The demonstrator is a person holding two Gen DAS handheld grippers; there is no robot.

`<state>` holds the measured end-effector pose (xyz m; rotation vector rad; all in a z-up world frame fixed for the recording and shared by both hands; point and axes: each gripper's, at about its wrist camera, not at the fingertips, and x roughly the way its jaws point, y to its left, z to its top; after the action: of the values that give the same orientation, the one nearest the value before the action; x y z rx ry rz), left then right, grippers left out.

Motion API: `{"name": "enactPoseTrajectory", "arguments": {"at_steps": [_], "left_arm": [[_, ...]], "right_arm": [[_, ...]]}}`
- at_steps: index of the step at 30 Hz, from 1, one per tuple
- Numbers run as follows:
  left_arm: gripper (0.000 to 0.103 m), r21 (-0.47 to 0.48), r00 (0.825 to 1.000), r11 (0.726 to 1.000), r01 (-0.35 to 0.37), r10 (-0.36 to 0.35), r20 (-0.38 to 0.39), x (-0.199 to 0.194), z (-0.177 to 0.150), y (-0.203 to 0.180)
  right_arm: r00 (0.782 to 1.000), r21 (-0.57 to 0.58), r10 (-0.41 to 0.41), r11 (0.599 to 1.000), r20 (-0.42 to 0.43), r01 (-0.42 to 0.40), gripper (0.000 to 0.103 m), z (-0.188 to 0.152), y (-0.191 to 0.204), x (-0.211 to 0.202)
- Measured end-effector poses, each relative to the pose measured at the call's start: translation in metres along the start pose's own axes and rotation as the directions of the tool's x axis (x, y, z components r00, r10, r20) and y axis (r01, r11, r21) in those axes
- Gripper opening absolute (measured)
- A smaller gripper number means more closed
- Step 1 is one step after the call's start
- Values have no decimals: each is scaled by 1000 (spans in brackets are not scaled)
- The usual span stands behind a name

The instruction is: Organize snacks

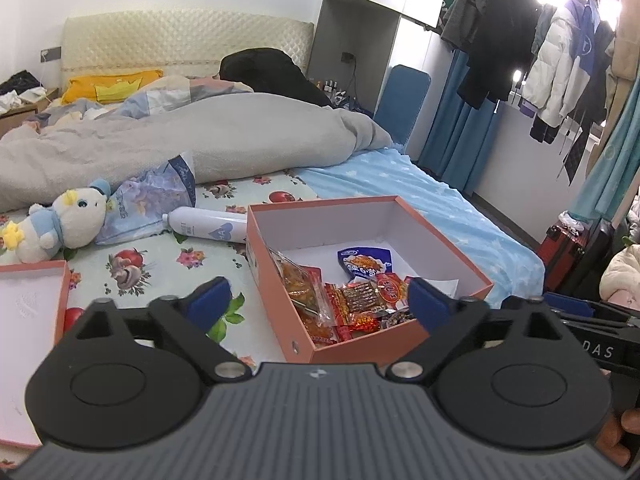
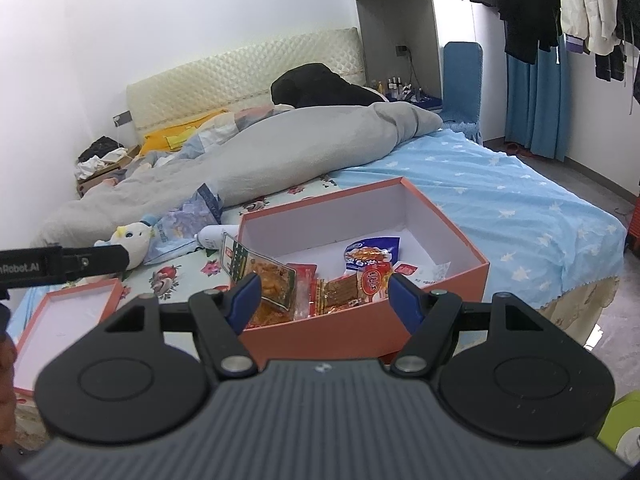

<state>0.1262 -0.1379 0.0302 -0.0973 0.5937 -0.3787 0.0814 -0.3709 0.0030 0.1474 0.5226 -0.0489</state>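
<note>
While both tongs hover short of the orange box (image 1: 400,332), the question is which of them has the straighter line into it. The box sits on the bed (image 1: 460,208) near its foot edge, where the flowered sheet meets the blue one, open at the top, its long axis running away from the cameras toward the grey duvet (image 1: 200,140). The snack packets (image 1: 352,300) lie heaped in the near end of the box; the far end is bare white floor, apart from a blue-and-white packet (image 2: 370,254) toward the middle.

The left gripper (image 1: 316,300) stands wide apart with nothing between its blue pads, straddling the box's near left corner. The right gripper (image 2: 322,296) is also apart, less widely, and holds nothing; it faces the near wall squarely, with a clear packet of orange snacks (image 2: 272,280) leaning on the left rim just beyond its left finger. By my judgement the right one is better lined up with the heap.

On the bed left of the box lies the lid (image 2: 68,312), upside down, near the foot edge. No loose snack shows outside the box, so closing it looks like the coming step.
</note>
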Motion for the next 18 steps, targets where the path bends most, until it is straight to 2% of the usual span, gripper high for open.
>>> {"name": "enactPoseTrajectory", "arguments": {"at_steps": [18], "left_arm": [[103, 16, 998, 998, -56, 56, -1, 0, 6, -1]], "right_arm": [[1000, -9, -12, 1000, 11, 12, 72, 3, 0, -2]]}}
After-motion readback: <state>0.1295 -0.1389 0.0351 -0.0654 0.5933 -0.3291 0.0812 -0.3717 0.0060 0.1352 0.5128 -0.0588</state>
